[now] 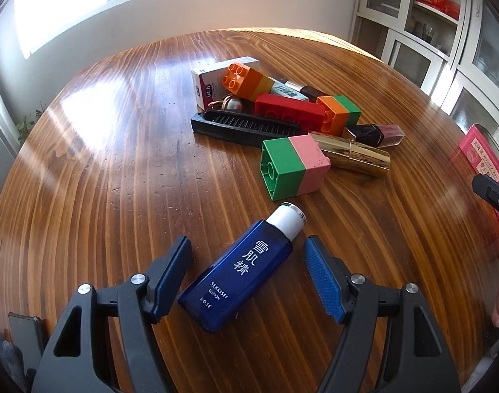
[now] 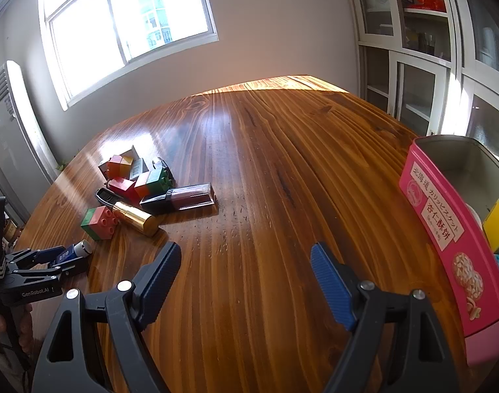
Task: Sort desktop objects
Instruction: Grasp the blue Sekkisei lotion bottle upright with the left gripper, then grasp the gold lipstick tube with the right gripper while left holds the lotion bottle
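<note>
My left gripper (image 1: 247, 271) has its fingers spread wide either side of the blue lotion bottle (image 1: 238, 275), which lies on the desk (image 1: 118, 163), pads not touching. My right gripper (image 2: 246, 281) gapes empty over bare wood, the pink tin (image 2: 446, 235) to its right.

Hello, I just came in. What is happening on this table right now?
A person is sorting small items on a wooden table, holding a gripper in each hand. The left gripper has its jaws open around a blue lotion bottle lying flat, not yet gripped. The right gripper is open and empty, beside a pink biscuit tin that already holds some items. Toy blocks, a gold lipstick, a black comb and other items lie in a pile.
</note>
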Action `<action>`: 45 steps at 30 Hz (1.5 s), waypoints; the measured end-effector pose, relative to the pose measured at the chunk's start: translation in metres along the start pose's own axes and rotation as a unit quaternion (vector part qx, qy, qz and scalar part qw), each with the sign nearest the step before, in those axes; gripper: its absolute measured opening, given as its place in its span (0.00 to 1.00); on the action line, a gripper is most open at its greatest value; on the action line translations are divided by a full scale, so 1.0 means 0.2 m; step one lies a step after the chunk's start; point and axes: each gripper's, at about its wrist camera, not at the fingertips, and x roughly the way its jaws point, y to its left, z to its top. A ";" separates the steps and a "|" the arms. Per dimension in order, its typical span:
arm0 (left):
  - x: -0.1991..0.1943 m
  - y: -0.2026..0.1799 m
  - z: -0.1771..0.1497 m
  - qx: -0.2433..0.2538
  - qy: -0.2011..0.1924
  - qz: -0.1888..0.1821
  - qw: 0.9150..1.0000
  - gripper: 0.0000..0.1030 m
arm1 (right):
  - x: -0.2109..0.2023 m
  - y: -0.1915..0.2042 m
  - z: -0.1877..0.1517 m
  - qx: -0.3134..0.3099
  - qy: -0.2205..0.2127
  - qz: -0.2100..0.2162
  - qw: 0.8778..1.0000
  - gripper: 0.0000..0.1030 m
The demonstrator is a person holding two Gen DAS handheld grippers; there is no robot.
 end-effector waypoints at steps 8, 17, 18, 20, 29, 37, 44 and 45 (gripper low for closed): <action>-0.02 -0.04 0.00 0.007 -0.017 -0.006 1.000 0.38 | 0.00 0.04 0.00 -0.012 0.000 -0.002 1.000 0.82; -0.10 0.01 -0.03 -0.036 -0.056 0.003 0.998 0.32 | 0.08 0.19 0.04 -0.047 0.019 0.039 0.998 0.82; -0.11 0.02 -0.02 -0.040 -0.063 0.004 0.997 0.32 | 0.09 0.21 0.04 -0.054 0.020 0.042 0.997 0.82; -0.14 0.05 -0.02 -0.050 -0.072 0.000 0.996 0.32 | 0.12 0.26 0.05 -0.067 0.024 0.053 0.996 0.82; -0.11 0.12 -0.01 -0.084 -0.071 -0.008 0.994 0.32 | 0.28 0.43 0.10 -0.118 0.055 0.076 0.989 0.71; -0.10 0.12 -0.01 -0.085 -0.073 -0.010 0.994 0.32 | 0.46 0.53 0.15 -0.160 0.085 0.103 0.978 0.59; -0.11 0.12 -0.02 -0.090 -0.071 -0.010 0.993 0.32 | 0.48 0.59 0.09 -0.179 0.113 0.130 0.969 0.49; -0.11 0.12 -0.02 -0.089 -0.070 -0.010 0.993 0.32 | 0.47 0.60 0.08 -0.182 0.113 0.133 0.968 0.49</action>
